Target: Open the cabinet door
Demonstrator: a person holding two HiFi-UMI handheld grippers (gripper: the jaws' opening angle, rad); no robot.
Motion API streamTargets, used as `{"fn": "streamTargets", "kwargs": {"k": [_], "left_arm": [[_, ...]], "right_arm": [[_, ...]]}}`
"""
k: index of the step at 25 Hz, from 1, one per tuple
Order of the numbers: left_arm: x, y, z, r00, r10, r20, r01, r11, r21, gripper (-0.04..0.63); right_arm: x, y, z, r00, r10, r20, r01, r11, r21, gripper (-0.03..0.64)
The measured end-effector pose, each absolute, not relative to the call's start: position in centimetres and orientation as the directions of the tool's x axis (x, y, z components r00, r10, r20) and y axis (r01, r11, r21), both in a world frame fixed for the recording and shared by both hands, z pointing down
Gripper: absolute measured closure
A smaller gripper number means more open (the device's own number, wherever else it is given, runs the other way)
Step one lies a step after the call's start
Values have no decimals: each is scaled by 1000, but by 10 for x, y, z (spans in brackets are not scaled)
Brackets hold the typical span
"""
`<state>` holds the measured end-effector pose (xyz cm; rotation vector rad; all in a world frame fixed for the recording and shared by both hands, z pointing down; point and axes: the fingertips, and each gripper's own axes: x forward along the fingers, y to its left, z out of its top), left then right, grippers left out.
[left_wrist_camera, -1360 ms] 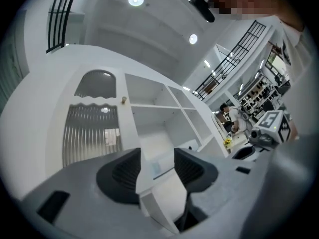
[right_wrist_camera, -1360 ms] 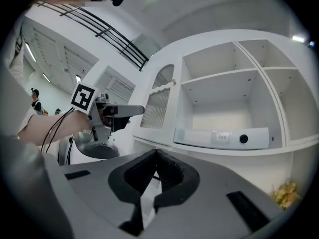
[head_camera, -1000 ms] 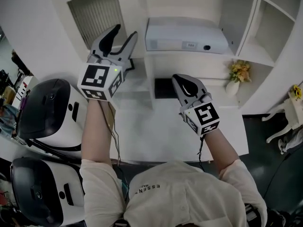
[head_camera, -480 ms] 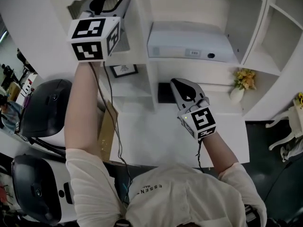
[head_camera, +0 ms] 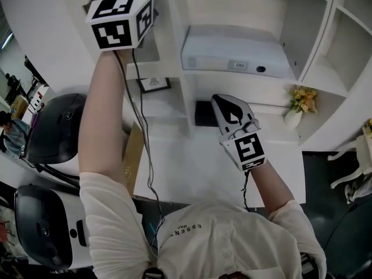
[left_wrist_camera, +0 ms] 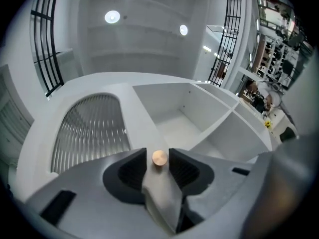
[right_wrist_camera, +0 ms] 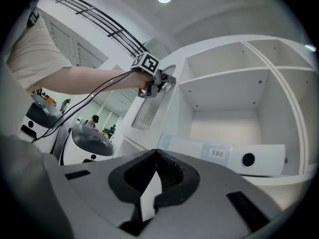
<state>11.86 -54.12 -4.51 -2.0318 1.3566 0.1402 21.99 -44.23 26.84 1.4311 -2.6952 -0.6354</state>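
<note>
The cabinet door has a ribbed glass panel and a small copper knob. In the left gripper view that knob sits between the tips of my left gripper. The jaws have just been closing round it, and a sliver of gap still shows on its left side. In the head view only this gripper's marker cube shows, raised high at the top left. My right gripper hovers above the white desk, shut and with nothing in it. From the right gripper view I see the door panel with the left gripper on it.
Open white shelves fill the wall. A white box-shaped device lies on one shelf. A small picture frame, a black object and a vase of yellow flowers stand lower. Black-and-white machines sit at the left.
My left gripper has risen from beside the door panel to the knob at the top of the head view, and its jaws have narrowed. The right gripper has barely moved.
</note>
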Motion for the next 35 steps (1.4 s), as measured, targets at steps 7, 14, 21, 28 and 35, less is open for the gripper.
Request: {"fn": "streamTargets", "kwargs": {"k": [7,14,21,28,35], "left_arm": [[119,-540,-45,445,-752,-486,-868,-227,-442,506],[118,-536,-47,475,-753,-456,-857,-277,-434,508],[112,-513,-45,545,-708,-449,-823,-350,-448,508],[103,-489,-45,617,-654,-438,-778,-423,-465,508],[96,-471,-44,669,-610,-424,-738,-477,-477,509]], "right_arm": [[236,-446,284,-560,-817,-137,-799,489,350,601],[239,-444,288,-546,-828,-129,-814,488,316,601],[231,-440,279,-521,-841,-146,-838,472,273,601],[217,-426,272,-495,-854,-158,-856,449,254,601],[201,-412,269,-465,-869,-168,-873,418,250,601]]}}
